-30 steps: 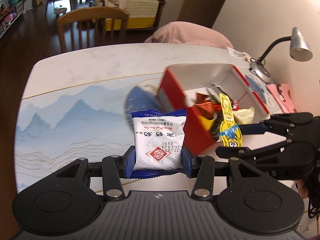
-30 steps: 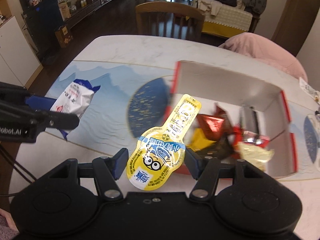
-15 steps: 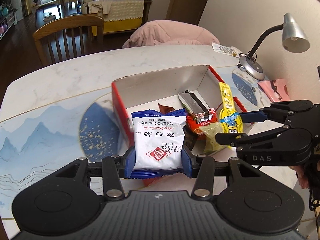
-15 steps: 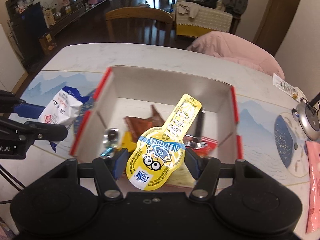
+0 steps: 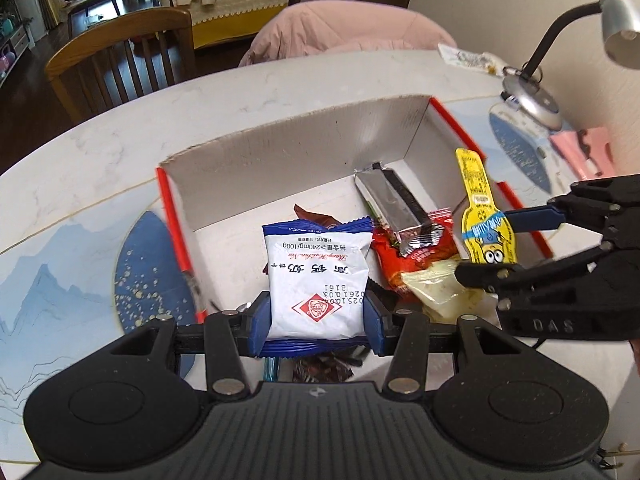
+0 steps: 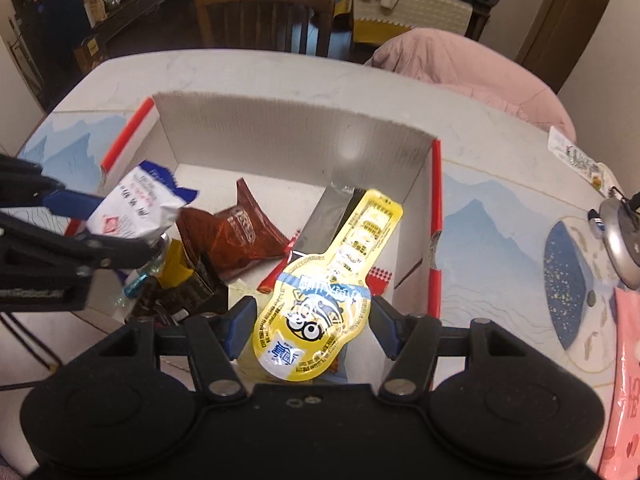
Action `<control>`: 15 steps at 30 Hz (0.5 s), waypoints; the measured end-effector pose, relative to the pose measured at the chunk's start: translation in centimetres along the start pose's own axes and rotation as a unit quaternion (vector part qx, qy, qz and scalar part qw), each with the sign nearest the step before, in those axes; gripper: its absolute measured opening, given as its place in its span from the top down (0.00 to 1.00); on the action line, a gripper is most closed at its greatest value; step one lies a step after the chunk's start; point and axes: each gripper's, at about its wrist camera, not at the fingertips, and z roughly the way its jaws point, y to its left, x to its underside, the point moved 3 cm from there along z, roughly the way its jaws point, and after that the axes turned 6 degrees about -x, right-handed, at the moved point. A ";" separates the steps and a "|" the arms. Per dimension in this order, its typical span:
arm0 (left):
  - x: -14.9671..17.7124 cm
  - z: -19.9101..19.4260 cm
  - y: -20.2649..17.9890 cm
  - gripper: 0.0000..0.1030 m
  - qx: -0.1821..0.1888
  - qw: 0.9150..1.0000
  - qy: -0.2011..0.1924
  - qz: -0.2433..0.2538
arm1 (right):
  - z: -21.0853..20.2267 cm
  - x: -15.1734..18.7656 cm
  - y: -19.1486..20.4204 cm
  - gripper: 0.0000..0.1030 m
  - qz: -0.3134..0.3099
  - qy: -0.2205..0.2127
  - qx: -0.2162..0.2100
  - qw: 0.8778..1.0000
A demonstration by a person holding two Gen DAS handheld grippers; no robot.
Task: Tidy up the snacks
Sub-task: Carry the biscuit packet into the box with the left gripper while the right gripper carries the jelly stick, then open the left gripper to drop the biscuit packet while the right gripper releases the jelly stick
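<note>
My left gripper [image 5: 316, 320] is shut on a white and blue snack packet [image 5: 318, 276], held over the near left part of the red-edged cardboard box [image 5: 280, 168]. My right gripper [image 6: 310, 330] is shut on a yellow cartoon pouch [image 6: 320, 292], held over the box's near right side [image 6: 436, 216]. The box holds a silver bar [image 5: 390, 204], a red packet [image 5: 416, 254], a brown packet [image 6: 244, 236] and a pale packet [image 5: 444, 288]. Each gripper shows in the other's view: the right gripper [image 5: 516, 240] and the left gripper [image 6: 104, 220].
The box stands on a marble table with blue mountain print [image 5: 60, 248]. A desk lamp [image 5: 532, 92] and pink card [image 5: 584, 152] sit at the right. A wooden chair [image 5: 120, 64] and a pink cushion [image 5: 352, 28] lie beyond the table's far edge.
Both grippers have moved forward and lower over the box with their snacks still held. The box now fills more of both views.
</note>
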 end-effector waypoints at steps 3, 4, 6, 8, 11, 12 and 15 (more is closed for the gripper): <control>-0.4 1.5 -0.6 0.55 -0.007 1.000 0.011 0.002 | 0.8 -0.1 -0.1 0.41 -0.004 0.002 -0.007 1.000; -0.4 1.9 -0.7 0.55 -0.009 1.000 0.014 0.003 | 0.9 -0.1 0.0 0.41 -0.005 0.002 -0.010 1.000; -0.4 2.7 -1.0 0.55 -0.010 1.000 0.025 0.006 | 1.1 -0.2 0.1 0.41 -0.006 0.001 -0.015 1.000; -0.2 3.4 -1.4 0.55 -0.014 0.999 0.033 0.011 | 1.3 -0.3 0.2 0.41 -0.007 -0.001 -0.018 1.000; 0.0 4.1 -1.6 0.55 -0.017 0.999 0.042 0.013 | 1.4 -0.5 0.2 0.41 -0.005 -0.001 -0.022 1.000; 0.1 4.2 -1.6 0.54 -0.017 0.999 0.043 0.011 | 1.4 -0.5 0.2 0.40 -0.004 -0.001 -0.022 1.000; 0.3 4.6 -1.5 0.54 -0.018 0.999 0.048 0.005 | 1.6 -0.4 0.0 0.40 0.003 0.005 -0.033 0.999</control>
